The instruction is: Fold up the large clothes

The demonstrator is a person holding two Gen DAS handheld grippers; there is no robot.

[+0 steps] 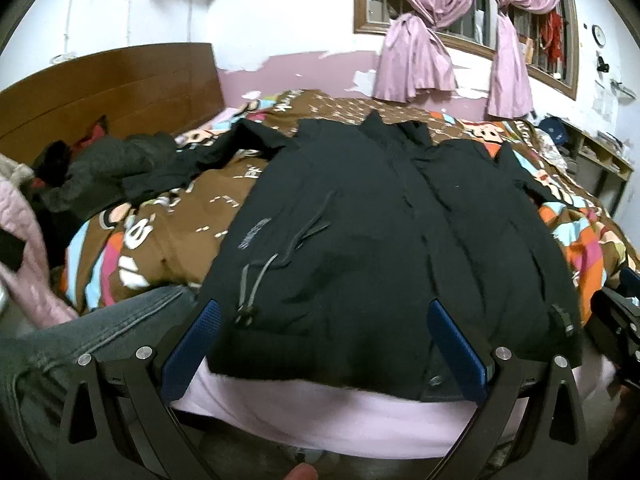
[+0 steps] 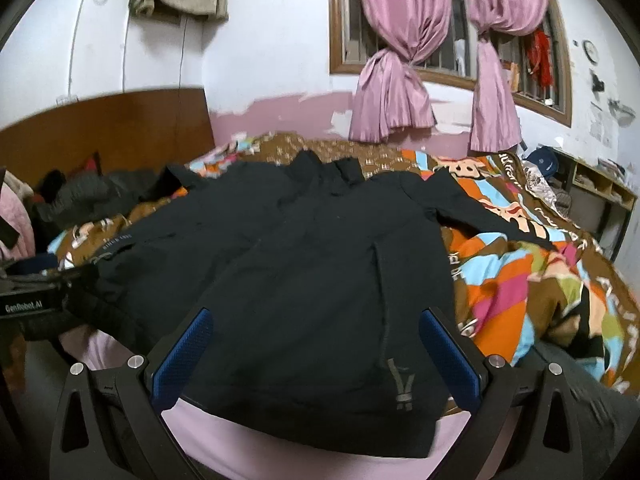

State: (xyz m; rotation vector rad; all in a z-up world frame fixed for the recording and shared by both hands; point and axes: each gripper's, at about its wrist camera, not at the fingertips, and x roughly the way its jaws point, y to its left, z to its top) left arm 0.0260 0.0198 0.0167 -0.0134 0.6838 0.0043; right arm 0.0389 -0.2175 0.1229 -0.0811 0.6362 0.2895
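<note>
Black jacket (image 1: 360, 208) lay flat on the bed (image 1: 320, 412), its hem between the spread-wide fingers of the left gripper (image 1: 324, 344) and right gripper (image 2: 316, 356), both empty.

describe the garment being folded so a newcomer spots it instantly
On the bed's colourful cartoon-print quilt, nearest the pink mattress edge, lies a large black jacket spread flat, collar towards the window. Unlike the crumpled dark clothes pile by the headboard, it has grey drawcords at its hem.
</note>
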